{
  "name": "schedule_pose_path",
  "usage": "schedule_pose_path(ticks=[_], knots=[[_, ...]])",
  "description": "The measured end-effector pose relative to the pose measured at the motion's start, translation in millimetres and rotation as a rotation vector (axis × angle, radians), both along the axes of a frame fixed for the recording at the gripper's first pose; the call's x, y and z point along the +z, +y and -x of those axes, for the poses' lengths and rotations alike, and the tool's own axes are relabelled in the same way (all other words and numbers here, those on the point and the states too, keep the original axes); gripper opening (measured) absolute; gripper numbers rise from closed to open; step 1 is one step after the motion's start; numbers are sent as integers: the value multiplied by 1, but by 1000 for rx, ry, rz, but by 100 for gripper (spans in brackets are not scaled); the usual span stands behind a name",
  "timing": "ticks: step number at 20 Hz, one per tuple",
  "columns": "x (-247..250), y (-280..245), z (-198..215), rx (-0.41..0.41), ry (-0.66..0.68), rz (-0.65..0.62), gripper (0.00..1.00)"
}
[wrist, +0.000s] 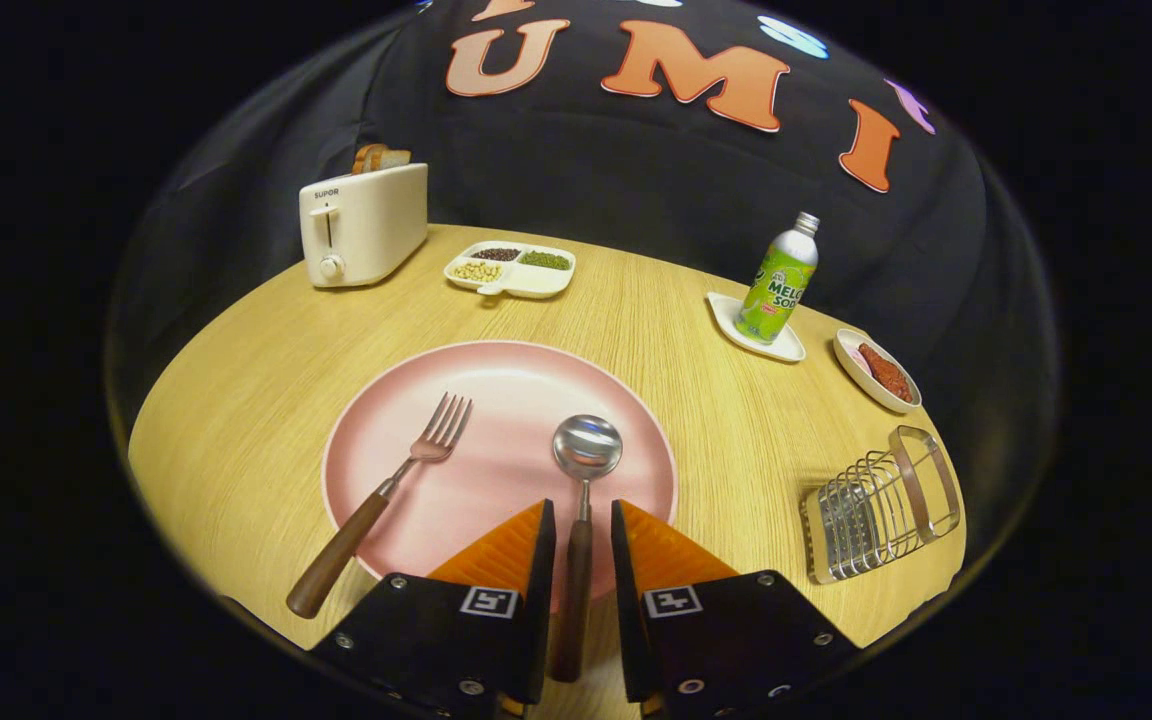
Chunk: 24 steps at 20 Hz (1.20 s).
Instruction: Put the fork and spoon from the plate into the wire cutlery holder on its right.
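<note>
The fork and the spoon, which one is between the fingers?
The spoon. Its wooden handle runs between the fingers of the hand-held gripper, which look slightly apart from it. The fork lies off to the left on the pink plate.

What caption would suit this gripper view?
Gripper fingers straddle the spoon handle on the pink plate; fork alongside, wire cutlery holder waiting.
</note>
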<state>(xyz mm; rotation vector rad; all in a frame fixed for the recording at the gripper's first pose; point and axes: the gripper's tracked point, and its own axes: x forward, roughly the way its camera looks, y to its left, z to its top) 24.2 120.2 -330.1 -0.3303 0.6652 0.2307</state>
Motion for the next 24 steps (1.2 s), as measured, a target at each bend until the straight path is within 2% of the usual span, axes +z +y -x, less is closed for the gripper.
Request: schedule_pose_path(ticks=[5, 6, 8, 10, 16, 24], knots=[[-10, 1, -2, -4, 21, 16, 31], [-8, 0, -3, -11, 17, 16, 18], [-8, 2, -1, -25, 39, -22, 9], [-7, 5, 2, -40, 75, -75, 5], [30, -8, 9, -39, 100, -107, 4], [104, -76, 11, -67, 127, -61, 4]])
